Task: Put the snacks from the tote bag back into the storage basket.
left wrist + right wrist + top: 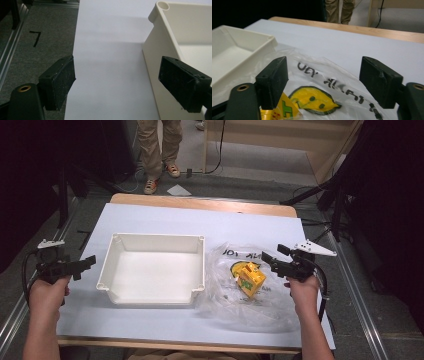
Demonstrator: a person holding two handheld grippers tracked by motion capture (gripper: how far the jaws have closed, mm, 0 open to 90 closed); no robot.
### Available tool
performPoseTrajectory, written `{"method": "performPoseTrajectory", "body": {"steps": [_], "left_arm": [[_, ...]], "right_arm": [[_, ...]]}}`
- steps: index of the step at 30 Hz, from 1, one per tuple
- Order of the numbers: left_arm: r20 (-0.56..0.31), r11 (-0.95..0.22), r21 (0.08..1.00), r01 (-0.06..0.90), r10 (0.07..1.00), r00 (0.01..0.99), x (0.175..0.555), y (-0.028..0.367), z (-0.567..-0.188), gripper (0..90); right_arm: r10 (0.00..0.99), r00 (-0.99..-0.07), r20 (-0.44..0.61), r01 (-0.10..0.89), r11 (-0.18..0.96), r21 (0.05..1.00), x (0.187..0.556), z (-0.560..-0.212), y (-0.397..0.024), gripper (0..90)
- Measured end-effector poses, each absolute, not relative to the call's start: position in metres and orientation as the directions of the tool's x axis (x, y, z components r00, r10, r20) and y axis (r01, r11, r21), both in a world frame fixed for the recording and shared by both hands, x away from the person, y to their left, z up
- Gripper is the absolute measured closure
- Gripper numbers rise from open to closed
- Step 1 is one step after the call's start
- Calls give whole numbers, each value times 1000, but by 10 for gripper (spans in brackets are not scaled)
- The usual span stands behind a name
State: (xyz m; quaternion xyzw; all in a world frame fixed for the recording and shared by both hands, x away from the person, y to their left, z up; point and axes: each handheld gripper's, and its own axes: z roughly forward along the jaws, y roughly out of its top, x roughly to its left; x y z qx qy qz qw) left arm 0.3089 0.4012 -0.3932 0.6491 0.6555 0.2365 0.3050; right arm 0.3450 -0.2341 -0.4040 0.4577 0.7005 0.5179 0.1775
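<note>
Glossy clear plastic bag (250,285), matt white plastic tray (152,292), matt white table sheet (150,217)

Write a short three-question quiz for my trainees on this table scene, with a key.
1. True or false: the yellow box lies inside the clear plastic bag.
2. Which gripper is nearer that bag? A) the left gripper B) the right gripper
3. What, if anything, lies in the white rectangular plastic tray?

Key:
1. True; the box shows through the printed bag.
2. B; its open jaws hover over the bag, gripping nothing.
3. Nothing; the tray's floor is bare.
</note>
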Motion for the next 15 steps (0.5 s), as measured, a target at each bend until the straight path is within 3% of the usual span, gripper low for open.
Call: {"method": "performPoseTrajectory", "body": {"steps": [2, 6, 12, 15], "left_arm": [[-85, 37, 701, 712, 996, 32, 309, 401, -394, 146], [-83, 36, 700, 713, 996, 32, 309, 402, -394, 147], [-87, 30, 694, 719, 995, 42, 312, 400, -395, 148], [-83, 26, 689, 724, 996, 44, 313, 399, -396, 147]], "right_arm": [[834, -511, 207, 460, 62, 886, 345, -403, -236, 303], [796, -548, 259, 487, 52, 872, 344, -396, -244, 303], [780, -565, 270, 492, 56, 869, 341, -393, -248, 131], [799, -543, 257, 501, 63, 863, 342, -391, -246, 138]]}}
